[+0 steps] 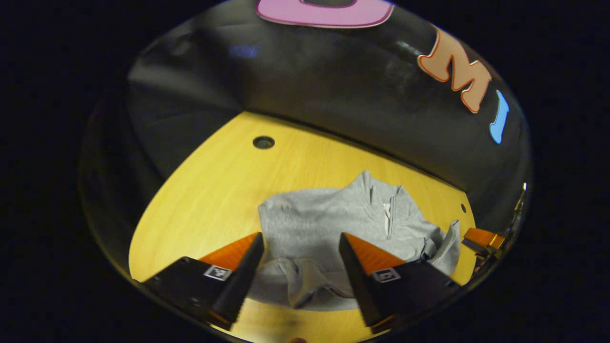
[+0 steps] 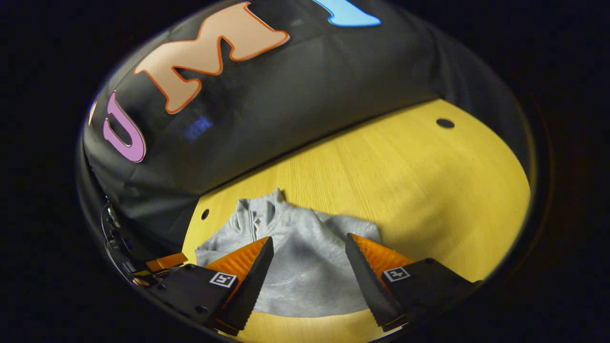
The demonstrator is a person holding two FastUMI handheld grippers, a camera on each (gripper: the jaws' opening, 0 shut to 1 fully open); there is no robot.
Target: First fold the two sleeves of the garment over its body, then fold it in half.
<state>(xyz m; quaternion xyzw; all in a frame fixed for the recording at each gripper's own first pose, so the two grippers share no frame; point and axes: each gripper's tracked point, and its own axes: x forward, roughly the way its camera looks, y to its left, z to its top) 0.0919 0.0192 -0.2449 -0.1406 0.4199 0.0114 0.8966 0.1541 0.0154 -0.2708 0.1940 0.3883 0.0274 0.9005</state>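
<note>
Both grippers hung open over a grey garment on the yellow table, collar pointing away from the cameras.

Fingers of the left gripper stood spread at the bottom of the left gripper view, holding nothing; between them lay the garment with a bunched sleeve, apparently the nearest thing to grasp. At centre its zip ran up the frame, so the long axis lay along the fingers. On the table, a second sleeve rose at lower right. In the right gripper view, the right gripper gaped wide above the smooth body, touching nothing.
</note>
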